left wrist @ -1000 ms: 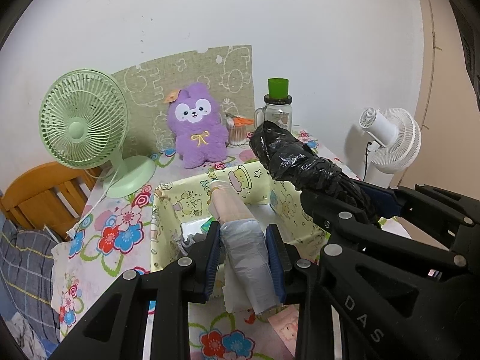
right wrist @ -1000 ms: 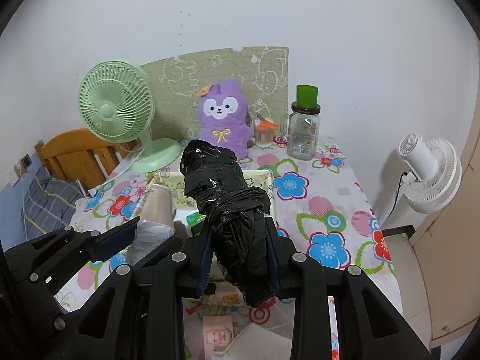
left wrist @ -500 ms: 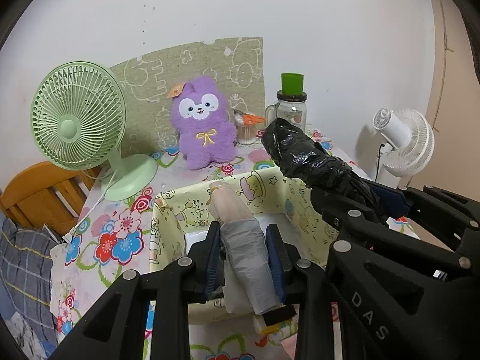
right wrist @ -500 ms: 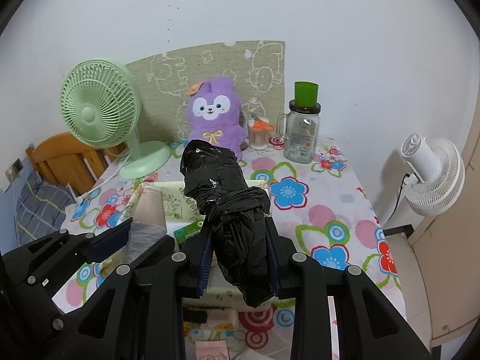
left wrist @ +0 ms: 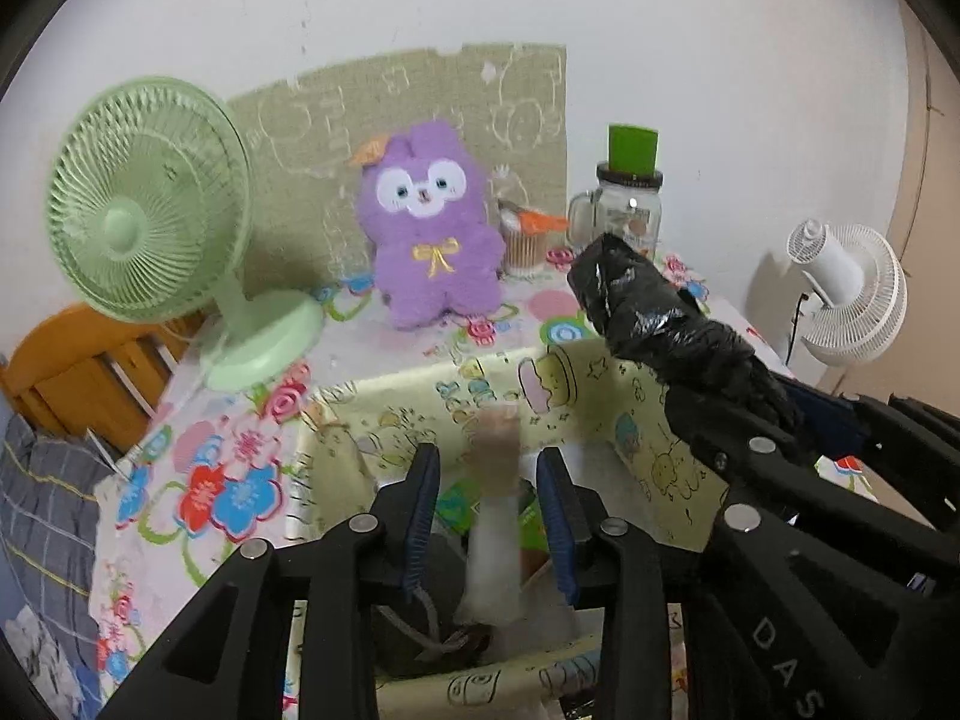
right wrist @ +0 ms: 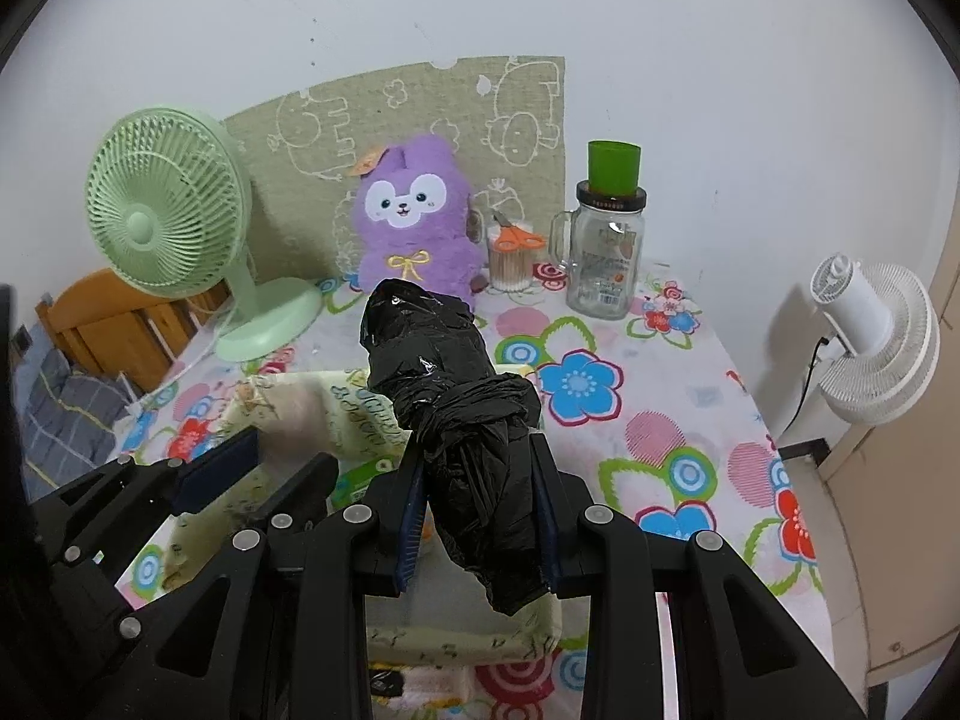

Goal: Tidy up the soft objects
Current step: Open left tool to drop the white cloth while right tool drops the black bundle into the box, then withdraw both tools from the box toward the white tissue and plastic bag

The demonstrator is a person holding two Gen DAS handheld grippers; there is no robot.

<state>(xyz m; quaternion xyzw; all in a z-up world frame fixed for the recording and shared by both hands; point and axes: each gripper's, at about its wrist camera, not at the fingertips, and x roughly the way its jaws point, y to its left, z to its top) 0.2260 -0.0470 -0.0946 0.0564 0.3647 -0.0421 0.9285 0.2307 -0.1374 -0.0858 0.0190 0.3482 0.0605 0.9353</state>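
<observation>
My left gripper (left wrist: 487, 516) is opening; the pale roll (left wrist: 495, 498) sits loose between its jaws, long axis toward 12 o'clock, over the yellow fabric bin (left wrist: 654, 420). My right gripper (right wrist: 477, 510) clamps the black bag bundle (right wrist: 456, 396) above the bin's right side.

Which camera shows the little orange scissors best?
The right wrist view: the orange scissors are sharp there, handles lying across the cup of sticks. In the left wrist view they are blurred, just an orange smear.
</observation>
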